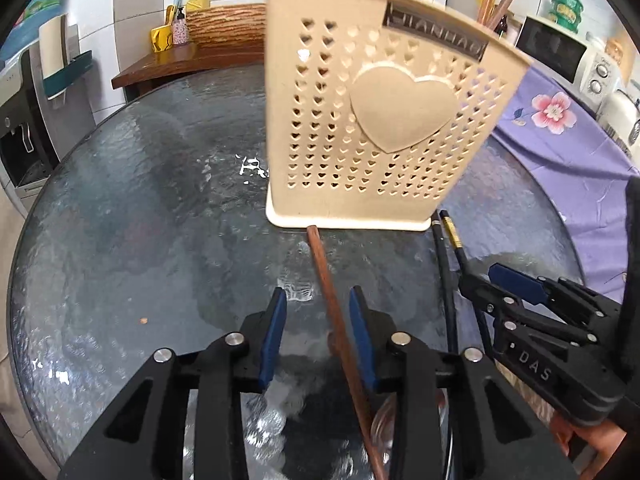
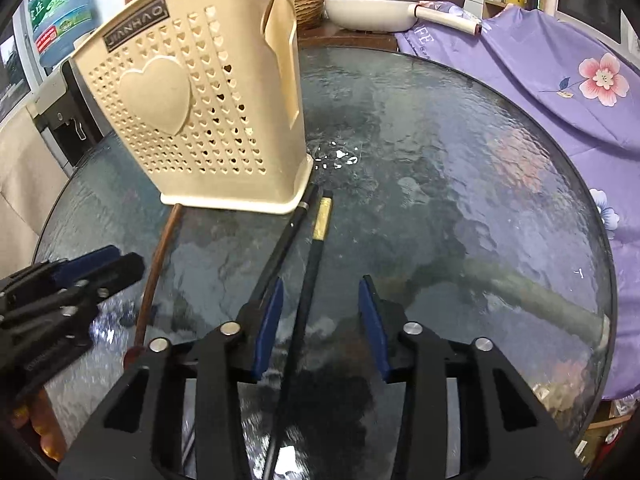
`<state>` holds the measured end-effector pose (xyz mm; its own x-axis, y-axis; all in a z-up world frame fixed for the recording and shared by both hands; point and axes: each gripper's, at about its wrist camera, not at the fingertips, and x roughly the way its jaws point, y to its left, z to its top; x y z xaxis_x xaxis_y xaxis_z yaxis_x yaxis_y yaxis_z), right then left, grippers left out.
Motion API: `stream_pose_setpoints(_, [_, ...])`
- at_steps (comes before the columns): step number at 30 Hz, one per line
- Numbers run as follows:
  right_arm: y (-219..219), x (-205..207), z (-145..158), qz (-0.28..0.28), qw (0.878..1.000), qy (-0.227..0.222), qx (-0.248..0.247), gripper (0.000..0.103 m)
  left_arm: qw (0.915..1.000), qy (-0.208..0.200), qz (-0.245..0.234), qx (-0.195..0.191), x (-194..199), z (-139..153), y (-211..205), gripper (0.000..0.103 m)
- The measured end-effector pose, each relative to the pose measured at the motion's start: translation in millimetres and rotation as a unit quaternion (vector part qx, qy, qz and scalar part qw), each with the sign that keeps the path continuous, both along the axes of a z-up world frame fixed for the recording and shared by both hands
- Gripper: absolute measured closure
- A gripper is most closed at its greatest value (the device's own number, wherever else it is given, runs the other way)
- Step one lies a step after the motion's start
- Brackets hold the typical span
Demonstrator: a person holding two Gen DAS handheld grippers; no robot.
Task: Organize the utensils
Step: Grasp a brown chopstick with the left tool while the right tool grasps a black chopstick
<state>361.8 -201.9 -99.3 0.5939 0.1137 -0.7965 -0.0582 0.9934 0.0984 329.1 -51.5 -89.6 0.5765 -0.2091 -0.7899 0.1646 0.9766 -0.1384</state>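
Utensils lie scattered on a round glass table [image 1: 120, 220] with a rippled, dark surface, and it is the largest thing in either view. Along its far right side hangs a purple cloth [image 2: 560, 92] printed with pink flowers. A white microwave [image 1: 560, 54] stands on the counter behind it.

On the table stands a beige plastic utensil holder [image 1: 372, 120], its walls pierced with small heart-shaped holes and carrying a large raised heart and a dark name plate. A few wooden sticks poke out of its top.

Next in size come the tools. The left gripper [image 1: 318, 320] hovers low over the table with its blue fingers [image 1: 276, 336] set well apart, nothing clamped between them. The right gripper [image 2: 320, 312] is likewise spread wide and holds nothing.

Smallest are the loose pieces. A brown wooden chopstick [image 1: 332, 312] lies on the glass, its far end at the holder's base, its length running between the left gripper's fingers but nearer the right one; whether it touches that pad is unclear. Two black chopsticks [image 2: 308, 264] lie side by side just right of the holder's corner; one has a gold band near its far end and passes between the right gripper's fingers, the other runs by the left finger.
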Motion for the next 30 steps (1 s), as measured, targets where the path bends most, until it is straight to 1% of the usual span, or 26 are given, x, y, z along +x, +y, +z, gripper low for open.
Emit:
stream_pose_setpoints(2, [1.6,5.4,-0.8,-0.003,1.000,-0.002,-0.005,0.066,1.0000,0.005,-0.001,-0.005,4.0,-3.5,-3.0,0.072])
stream_pose_setpoints(4, [1.7,10.6,-1.1,-0.008,1.000,-0.003,-0.010,0.066,1.0000,0.006,0.000,0.004,5.9,-7.0,-6.9,0.074])
stream_pose_setpoints(6, [1.5,16.4,-1.0,-0.011,1.000,-0.002,-0.012,0.069,0.9999,0.000,0.003,0.016,6.3,-7.3,-10.0,0.076])
stream_pose_setpoints(8, [0.4,22.4,-1.3,-0.014,1.000,-0.002,-0.017,0.074,0.9998,-0.001,0.003,0.019,7.8,-7.3,-11.2,0.078])
stream_pose_setpoints(10, [1.5,28.9,-1.6,-0.018,1.000,-0.003,-0.024,0.076,0.9997,-0.002,0.006,0.021,11.7,-7.2,-11.4,0.083])
stream_pose_setpoints(15, [4.1,43.7,-3.1,-0.020,0.999,-0.007,-0.037,0.076,0.9993,-0.007,0.006,0.037,18.1,-8.1,-15.2,0.087])
stream_pose_setpoints(19, [4.6,46.5,-4.3,-0.021,0.999,-0.008,-0.039,0.078,0.9989,-0.015,0.008,0.045,16.2,-9.1,-16.2,0.091])
stream_pose_setpoints(21, [3.9,45.9,-4.7,-0.022,0.999,-0.011,-0.041,0.080,0.9986,-0.019,0.011,0.047,14.5,-9.5,-15.2,0.093])
stream_pose_setpoints(23, [4.8,45.5,-5.5,-0.026,0.999,-0.015,-0.045,0.088,0.9989,-0.018,0.015,0.040,13.5,-9.7,-13.2,0.094])
stream_pose_setpoints(25, [5.6,43.8,-6.1,-0.024,0.999,-0.016,-0.046,0.093,0.9989,-0.016,0.014,0.042,13.8,-9.9,-13.2,0.094])
stream_pose_setpoints(30, [4.8,39.8,-6.7,-0.024,0.999,-0.019,-0.040,0.094,0.9991,-0.017,0.014,0.037,7.3,-10.7,-12.0,0.096])
